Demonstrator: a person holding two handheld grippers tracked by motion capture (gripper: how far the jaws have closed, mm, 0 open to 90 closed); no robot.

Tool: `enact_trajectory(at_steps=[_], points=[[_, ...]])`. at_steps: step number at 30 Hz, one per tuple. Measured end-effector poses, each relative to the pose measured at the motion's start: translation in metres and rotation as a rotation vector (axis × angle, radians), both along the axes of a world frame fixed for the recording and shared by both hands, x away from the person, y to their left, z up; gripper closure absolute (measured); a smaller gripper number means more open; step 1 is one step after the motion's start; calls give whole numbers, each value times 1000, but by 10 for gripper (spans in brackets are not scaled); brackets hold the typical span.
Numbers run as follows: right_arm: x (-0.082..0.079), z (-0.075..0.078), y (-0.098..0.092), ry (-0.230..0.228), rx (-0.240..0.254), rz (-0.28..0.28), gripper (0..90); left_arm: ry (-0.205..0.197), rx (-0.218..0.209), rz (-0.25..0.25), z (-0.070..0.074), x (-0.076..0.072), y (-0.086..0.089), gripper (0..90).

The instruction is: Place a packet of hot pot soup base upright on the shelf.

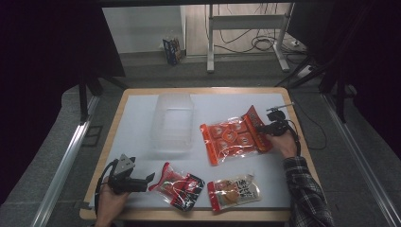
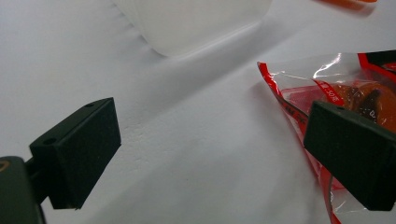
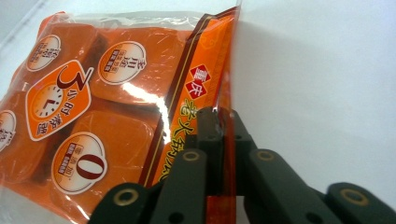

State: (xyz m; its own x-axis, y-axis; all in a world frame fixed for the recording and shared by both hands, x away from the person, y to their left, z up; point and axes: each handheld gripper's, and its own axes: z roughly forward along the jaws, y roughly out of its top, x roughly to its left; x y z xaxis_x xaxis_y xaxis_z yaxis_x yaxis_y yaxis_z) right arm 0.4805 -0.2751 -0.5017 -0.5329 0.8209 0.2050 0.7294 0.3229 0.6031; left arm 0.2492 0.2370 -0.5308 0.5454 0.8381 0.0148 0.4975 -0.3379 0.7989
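- Nearest the person, along the front edge of the bench [image 1: 142, 101], two small snack packets are lying side by side: a red-and-black packet [image 1: 178, 185] and, to its right, a pale packet with red ends [image 1: 233, 191].
- The left gripper [image 1: 150, 178] is sitting low just left of the red-and-black packet, its jaws standing wide apart and gripping nothing; the left gripper view is showing that packet [image 2: 327, 93] beside the right-hand jaw, with bare white surface between the jaws.
- Farther back on the right, the right gripper [image 1: 261, 128] is pinching the sealed right-hand edge of the large orange multipack [image 1: 233, 135], which is lying flat on the bench.
- The right gripper [image 3: 223, 122] view is showing what the high view is not: the jaws clamped tight on the pack's [image 3: 112, 102] clear seam, plus round labels and a clock emblem on the wrapped squares inside.
- A clear plastic tub [image 1: 173, 122] is standing left of the orange pack at mid-bench; in the left gripper view its top is being cut off by the frame.
- The print on the two small packets is too small to read from above.
- The bench is carrying a white mat with a wooden border; beyond it are grey floor, table legs and loose cables, with dark surroundings on both sides.
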Motion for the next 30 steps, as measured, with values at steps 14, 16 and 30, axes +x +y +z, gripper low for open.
enact_trajectory(at_steps=[14,16,30], points=[[-6,24,6,-29,-8,2,885,-10,9,5,0,0,0,40],[-7,30,6,-38,7,8,885,-11,9,5,1,0,0,40],[-17,69,14,-93,78,37,885,-22,7,14,2,0,0,38]])
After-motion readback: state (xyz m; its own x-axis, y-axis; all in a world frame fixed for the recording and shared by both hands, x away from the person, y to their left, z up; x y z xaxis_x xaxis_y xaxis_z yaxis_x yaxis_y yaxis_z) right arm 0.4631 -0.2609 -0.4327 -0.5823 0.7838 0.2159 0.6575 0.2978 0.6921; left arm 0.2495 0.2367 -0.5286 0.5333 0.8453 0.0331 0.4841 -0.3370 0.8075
